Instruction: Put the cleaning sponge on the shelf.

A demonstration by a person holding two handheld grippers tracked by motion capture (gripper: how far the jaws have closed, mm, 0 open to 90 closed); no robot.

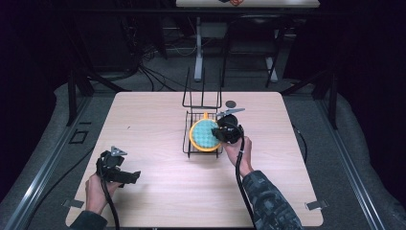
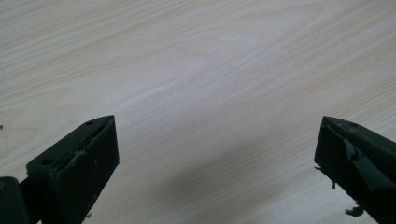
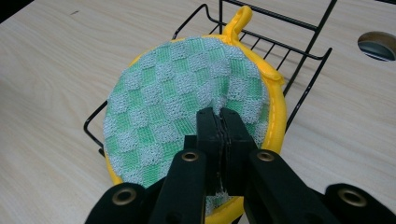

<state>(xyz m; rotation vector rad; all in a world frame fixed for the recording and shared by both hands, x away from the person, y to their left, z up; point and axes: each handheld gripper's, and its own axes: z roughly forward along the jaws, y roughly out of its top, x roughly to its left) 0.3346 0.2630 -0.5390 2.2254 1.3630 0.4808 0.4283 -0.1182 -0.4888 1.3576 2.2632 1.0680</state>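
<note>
A round pot holder (image 1: 202, 135) (image 3: 173, 102), green-checked with a yellow rim and loop, lies on a black wire rack (image 1: 186, 140) (image 3: 303, 58) at the middle of the table. My right gripper (image 1: 221, 133) (image 3: 220, 114) reaches in from the rack's right side. Its jaws are pressed together on a pinch of the cloth near the pot holder's right edge, and the fabric puckers at the tips. My left gripper (image 1: 131, 178) (image 2: 217, 140) hovers open over bare wood at the front left, nothing between its jaws.
The rack has a tall wire back (image 1: 202, 93) on its far side. A round cable hole (image 1: 231, 103) (image 3: 377, 44) sits in the tabletop just behind and right of the rack. Light wood (image 2: 210, 70) lies under the left gripper.
</note>
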